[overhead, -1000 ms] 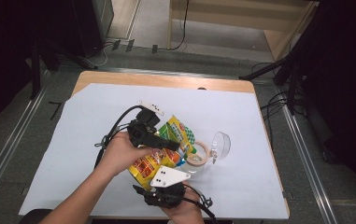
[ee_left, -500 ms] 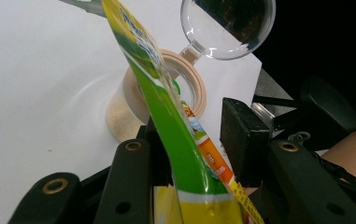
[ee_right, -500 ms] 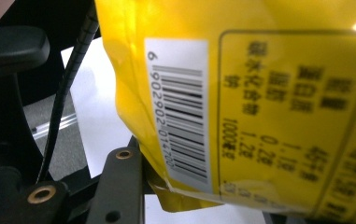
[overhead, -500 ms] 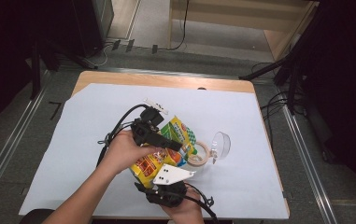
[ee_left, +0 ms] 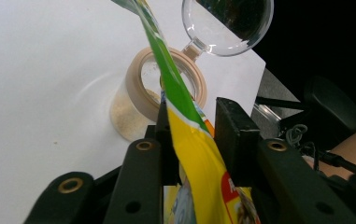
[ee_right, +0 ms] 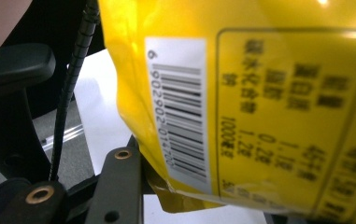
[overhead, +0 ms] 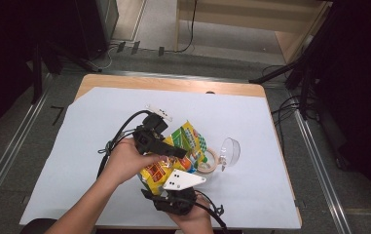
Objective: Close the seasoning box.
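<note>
A yellow and green snack bag [overhead: 189,139] hangs tilted over a clear jar [overhead: 207,165] with a tan rim. Pale powder lies in the jar [ee_left: 136,88], and its clear hinged lid [overhead: 230,150] stands open. My left gripper [overhead: 180,153] holds the bag's upper part. Its jaws have just been closing, and the bag [ee_left: 199,158] is pinched between them in the left gripper view [ee_left: 192,116]. My right gripper [overhead: 169,186] grips the bag's lower end from below; its jaws have closed a little. The barcoded yellow back [ee_right: 259,93] lies against my right gripper [ee_right: 199,182].
A white sheet [overhead: 95,126] covers the wooden table [overhead: 173,84]. Cables trail from both grippers across the sheet's near side. Metal rails [overhead: 8,146] run along the floor on both sides, and dark stands and cords lie beyond the far edge.
</note>
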Demonstrator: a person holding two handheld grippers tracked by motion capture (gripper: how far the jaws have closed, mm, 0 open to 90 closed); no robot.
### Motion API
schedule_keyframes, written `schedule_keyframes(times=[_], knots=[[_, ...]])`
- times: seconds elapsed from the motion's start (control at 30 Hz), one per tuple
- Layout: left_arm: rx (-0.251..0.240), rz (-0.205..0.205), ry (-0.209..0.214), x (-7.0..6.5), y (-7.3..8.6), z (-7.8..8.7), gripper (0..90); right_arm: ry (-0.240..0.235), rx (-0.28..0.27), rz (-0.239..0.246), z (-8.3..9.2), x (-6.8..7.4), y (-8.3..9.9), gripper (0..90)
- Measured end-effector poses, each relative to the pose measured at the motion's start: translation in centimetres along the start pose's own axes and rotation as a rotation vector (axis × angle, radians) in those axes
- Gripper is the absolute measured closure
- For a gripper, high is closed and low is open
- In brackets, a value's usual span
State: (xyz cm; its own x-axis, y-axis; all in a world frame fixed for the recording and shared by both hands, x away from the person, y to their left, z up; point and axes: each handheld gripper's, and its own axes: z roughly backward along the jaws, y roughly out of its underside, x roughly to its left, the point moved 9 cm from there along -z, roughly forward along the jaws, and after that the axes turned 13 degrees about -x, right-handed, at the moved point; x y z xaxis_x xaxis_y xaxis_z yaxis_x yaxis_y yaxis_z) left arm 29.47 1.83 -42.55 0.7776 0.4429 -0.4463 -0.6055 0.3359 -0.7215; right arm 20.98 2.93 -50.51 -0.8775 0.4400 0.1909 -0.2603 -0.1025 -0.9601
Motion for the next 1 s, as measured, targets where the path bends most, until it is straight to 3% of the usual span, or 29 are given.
schedule_keyframes(times=[0.27,0.37,0.4,0.53,0.6,0.67,0.8,1.0], knots=[[0.014,-0.017,-0.012,0.0,-0.1,0.3,80.3,-0.011,0.022,0.068,-0.3,0.6,0.2,55.2],[0.013,-0.009,-0.012,0.0,-0.1,0.3,81.1,-0.001,0.036,0.109,-0.4,0.7,0.3,55.9],[0.013,-0.005,-0.01,-0.1,-0.1,0.3,81.1,0.011,0.034,0.132,-0.4,0.6,0.3,60.6],[0.003,0.005,-0.002,-0.2,-0.3,0.2,79.6,0.017,0.04,0.131,-0.3,0.5,0.2,64.5],[-0.003,0.013,0.006,-0.4,-0.4,0.2,78.1,0.008,0.032,0.088,-0.3,0.6,0.2,65.8],[-0.003,0.015,0.008,-0.5,-0.4,0.2,77.0,0.01,0.027,0.082,-0.3,0.6,0.1,65.8],[-0.019,-0.008,0.006,-0.9,-0.7,0.5,68.1,0.006,0.008,0.049,-0.4,0.6,-0.2,65.8],[-0.009,-0.023,-0.018,-0.8,-0.6,1.2,67.8,-0.001,-0.002,0.041,-0.2,0.7,-0.5,65.0]])
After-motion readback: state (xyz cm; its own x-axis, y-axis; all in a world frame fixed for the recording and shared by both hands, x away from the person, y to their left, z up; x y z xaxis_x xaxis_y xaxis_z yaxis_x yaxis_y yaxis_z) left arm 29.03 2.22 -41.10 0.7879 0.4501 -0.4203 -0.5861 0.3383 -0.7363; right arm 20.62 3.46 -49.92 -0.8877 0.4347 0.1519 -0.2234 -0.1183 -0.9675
